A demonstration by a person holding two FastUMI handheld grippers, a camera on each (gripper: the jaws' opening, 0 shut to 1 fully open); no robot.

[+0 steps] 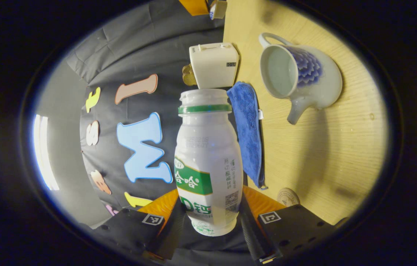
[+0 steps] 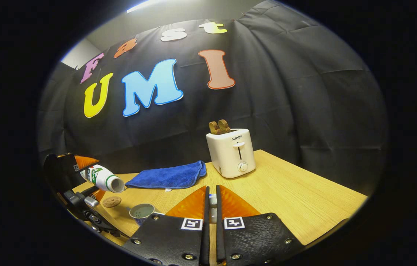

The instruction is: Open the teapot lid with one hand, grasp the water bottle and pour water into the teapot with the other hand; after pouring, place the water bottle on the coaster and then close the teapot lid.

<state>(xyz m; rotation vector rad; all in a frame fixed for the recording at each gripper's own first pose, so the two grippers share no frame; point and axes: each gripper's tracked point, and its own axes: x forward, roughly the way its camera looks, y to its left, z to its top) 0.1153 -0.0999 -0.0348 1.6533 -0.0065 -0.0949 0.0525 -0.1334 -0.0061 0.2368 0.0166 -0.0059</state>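
Observation:
My left gripper (image 1: 212, 221) is shut on a white water bottle (image 1: 208, 159) with a green label and no cap. In the right gripper view the bottle (image 2: 101, 178) lies tipped almost level, its mouth pointing toward the teapot (image 2: 141, 212) and a little above it. The teapot (image 1: 300, 83), white with a blue pattern, stands open on the wooden table (image 1: 326, 155); I see no stream of water. A round coaster (image 1: 288, 196) lies close to my left gripper. My right gripper (image 2: 212, 207) is shut on a small white piece, the teapot lid (image 2: 212, 207), mostly hidden by its fingers.
A blue cloth (image 2: 168, 176) lies behind the teapot, next to a white toaster (image 2: 232, 152) with toast in its slots. The table's right side (image 2: 304, 199) is bare wood. The coaster (image 2: 111, 201) sits left of the teapot, below the bottle.

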